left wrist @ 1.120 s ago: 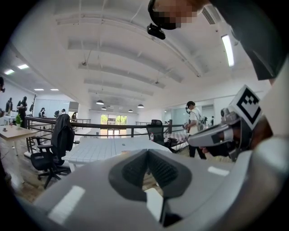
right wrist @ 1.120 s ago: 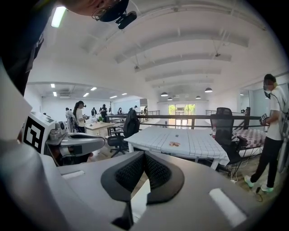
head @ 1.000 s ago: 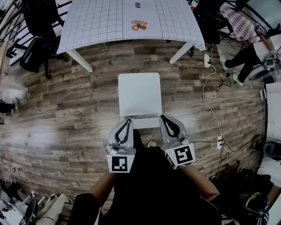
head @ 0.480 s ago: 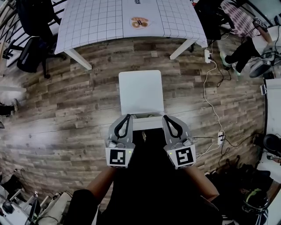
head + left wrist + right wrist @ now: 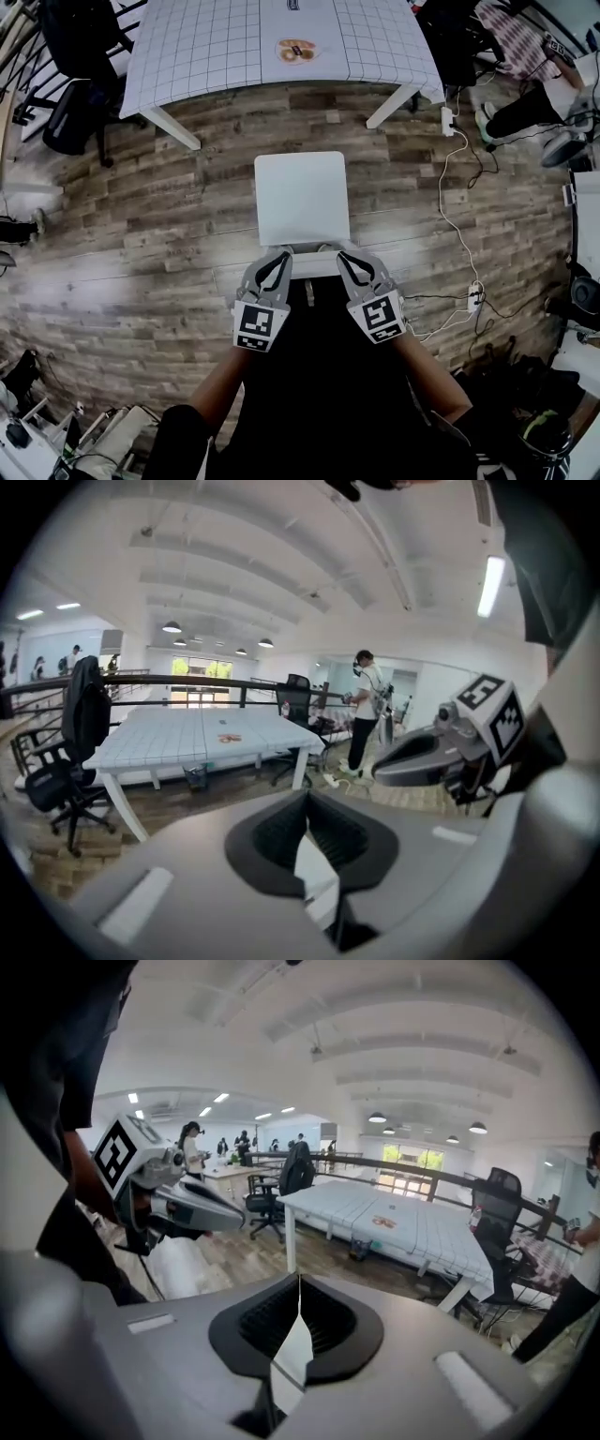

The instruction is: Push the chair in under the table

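Note:
A white chair [image 5: 302, 195] stands on the wood floor, a gap away from the white gridded table [image 5: 216, 47], its backrest [image 5: 314, 266] nearest me. My left gripper [image 5: 281, 255] and right gripper [image 5: 341, 255] hover side by side at the backrest's top edge, both pointing toward the table. Whether they touch it I cannot tell. The left gripper [image 5: 305, 795] is shut with nothing in it; the chair [image 5: 315, 860] shows white through its jaw opening. The right gripper [image 5: 299, 1280] has its tips together, just beginning to open, with nothing between them. The table [image 5: 403, 1227] lies ahead.
Black office chairs [image 5: 75, 84] stand left of the table. A power strip with a white cable [image 5: 447, 141] runs along the floor at right, near a seated person's legs [image 5: 525, 112]. A round printed item [image 5: 296, 52] lies on the table. Clutter lines the lower corners.
Both grippers have sunk and tipped downward, coming closer together at the chair's backrest. The chair and the table have not moved.

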A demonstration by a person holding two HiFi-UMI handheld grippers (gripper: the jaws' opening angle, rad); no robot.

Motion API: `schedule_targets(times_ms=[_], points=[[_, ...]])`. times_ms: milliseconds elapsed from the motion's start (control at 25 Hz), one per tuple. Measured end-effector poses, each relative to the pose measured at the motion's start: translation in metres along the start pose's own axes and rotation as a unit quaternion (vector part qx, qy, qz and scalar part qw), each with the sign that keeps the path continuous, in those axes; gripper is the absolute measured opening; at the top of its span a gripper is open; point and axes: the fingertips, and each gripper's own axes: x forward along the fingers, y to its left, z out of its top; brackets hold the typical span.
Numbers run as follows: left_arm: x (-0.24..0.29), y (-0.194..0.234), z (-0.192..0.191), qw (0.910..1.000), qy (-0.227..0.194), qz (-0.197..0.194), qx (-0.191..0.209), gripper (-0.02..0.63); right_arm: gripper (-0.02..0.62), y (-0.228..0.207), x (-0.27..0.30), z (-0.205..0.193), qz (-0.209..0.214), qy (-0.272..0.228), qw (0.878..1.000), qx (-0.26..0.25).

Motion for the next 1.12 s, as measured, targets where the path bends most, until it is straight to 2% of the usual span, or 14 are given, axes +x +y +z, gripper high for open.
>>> schedule_targets(times_ms=[80, 160, 200, 280, 400, 480, 640, 800, 920, 1120], points=[[0.006, -0.012, -0.01, 0.9989, 0.023, -0.024, 0.033, 0.011, 0.009, 0.004, 0.008, -0.021, 0.032, 0.031, 0.999, -0.013], [0.013, -0.027, -0.02, 0.9959, 0.041, -0.067, 0.046, 0.014, 0.01, 0.005, 0.015, -0.037, 0.058, 0.051, 0.997, -0.01], [0.016, -0.035, -0.026, 0.993, 0.053, -0.091, 0.053, 0.039, 0.011, 0.005, 0.017, -0.042, 0.068, 0.057, 0.996, -0.005], [0.022, -0.046, -0.044, 0.984, 0.09, -0.13, 0.082, 0.106, 0.011, 0.005, 0.022, -0.05, 0.086, 0.067, 0.994, 0.001], [0.027, -0.055, -0.072, 0.9692, 0.144, -0.167, 0.11, 0.135, 0.061, 0.012, 0.028, -0.065, 0.126, 0.097, 0.987, -0.015], [0.028, -0.059, -0.088, 0.9605, 0.172, -0.181, 0.123, 0.16, 0.073, 0.019, 0.03, -0.079, 0.152, 0.125, 0.98, -0.029], [0.034, -0.063, -0.113, 0.9413, 0.214, -0.194, 0.175, 0.177, 0.108, 0.03, 0.035, -0.099, 0.188, 0.156, 0.968, -0.059], [0.039, -0.071, -0.134, 0.9233, 0.247, -0.218, 0.198, 0.206, 0.144, 0.048, 0.039, -0.121, 0.221, 0.195, 0.946, -0.132], [0.044, -0.078, -0.152, 0.9093, 0.27, -0.231, 0.216, 0.218, 0.155, 0.057, 0.043, -0.14, 0.229, 0.221, 0.929, -0.187], [0.053, -0.08, -0.177, 0.8888, 0.31, -0.24, 0.237, 0.222, 0.155, 0.065, 0.053, -0.161, 0.228, 0.244, 0.915, -0.225]])
